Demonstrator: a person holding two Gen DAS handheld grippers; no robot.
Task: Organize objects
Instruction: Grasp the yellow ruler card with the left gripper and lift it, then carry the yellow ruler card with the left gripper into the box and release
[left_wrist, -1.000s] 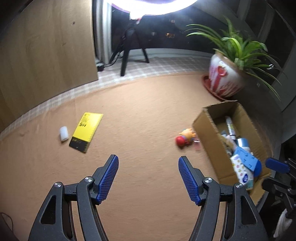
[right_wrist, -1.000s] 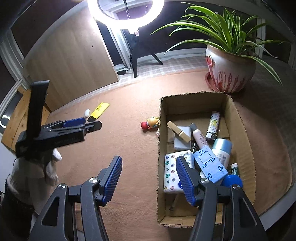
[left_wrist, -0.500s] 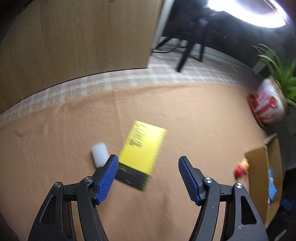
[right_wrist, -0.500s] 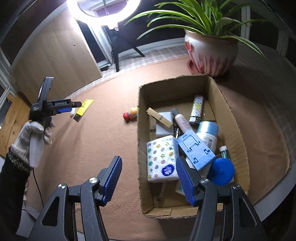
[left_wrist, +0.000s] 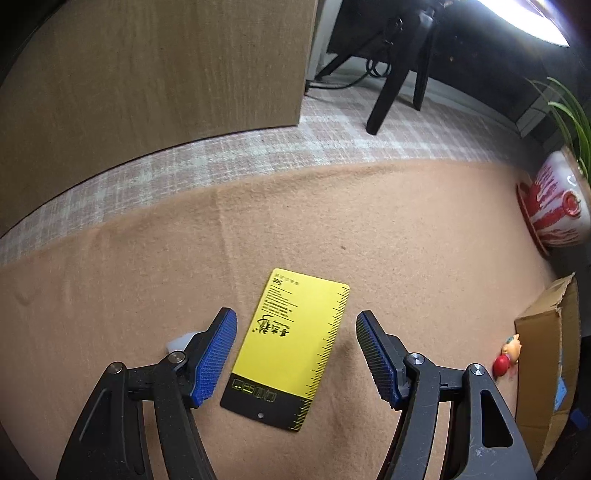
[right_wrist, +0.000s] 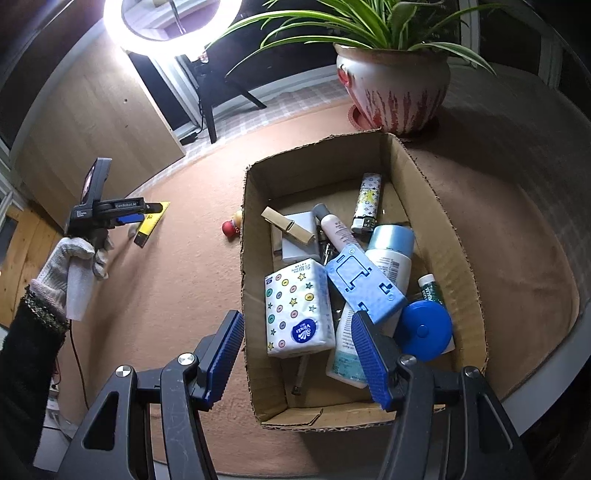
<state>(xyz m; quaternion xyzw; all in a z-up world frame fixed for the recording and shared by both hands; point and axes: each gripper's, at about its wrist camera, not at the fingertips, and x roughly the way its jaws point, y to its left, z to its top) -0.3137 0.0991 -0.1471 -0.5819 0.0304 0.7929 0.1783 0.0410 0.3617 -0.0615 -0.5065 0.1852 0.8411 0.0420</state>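
A flat yellow and black card (left_wrist: 291, 347) lies on the orange felt, between the open fingers of my left gripper (left_wrist: 295, 354), which hovers over it without touching it. A small white cylinder (left_wrist: 179, 341) lies just left of the left finger, partly hidden. A small red and yellow toy figure (left_wrist: 508, 356) lies beside the cardboard box (left_wrist: 543, 369). In the right wrist view my right gripper (right_wrist: 297, 360) is open and empty over the near end of the box (right_wrist: 436, 206), which holds a tissue pack (right_wrist: 297, 306), a blue plastic part (right_wrist: 364, 284), bottles and a lighter.
A potted spider plant (right_wrist: 395, 88) stands behind the box. A ring light on a tripod (right_wrist: 173, 22) and a wooden panel (left_wrist: 147, 74) stand at the back. The round table's edge (right_wrist: 554, 369) curves close by the box at right.
My left gripper has swung left and come down over the yellow card, which now lies between its fingers. My right gripper has drawn back a little over the box's near end.
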